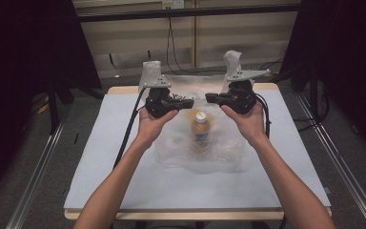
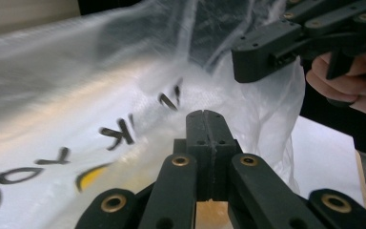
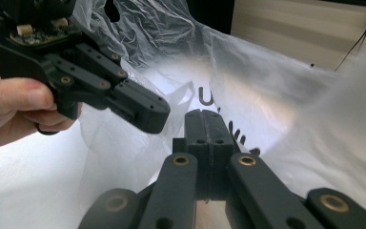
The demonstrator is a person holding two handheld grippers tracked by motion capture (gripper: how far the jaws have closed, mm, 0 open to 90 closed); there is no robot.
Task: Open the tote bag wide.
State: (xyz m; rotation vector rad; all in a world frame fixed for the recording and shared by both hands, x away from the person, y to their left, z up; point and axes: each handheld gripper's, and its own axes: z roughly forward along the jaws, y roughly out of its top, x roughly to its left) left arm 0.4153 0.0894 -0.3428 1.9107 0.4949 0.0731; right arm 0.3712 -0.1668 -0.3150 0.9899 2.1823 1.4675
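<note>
On the pale table (image 1: pixel 124 181), mid-frame, the bottle (image 1: pixel 200 131) lies inside the clear bag (image 1: pixel 176 148), cap pointing up-frame, below and between my left gripper (image 1: pixel 187 102) and right gripper (image 1: pixel 211 98), both clamped shut, while the gripper views show the bag's black lettering (image 2: pixel 119 136).

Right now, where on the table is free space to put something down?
The table is bare left of the bag, right of it, and along the near edge under the forearms. The middle is crowded: the bottle lies in the bag, with the left gripper and right gripper above it.
</note>
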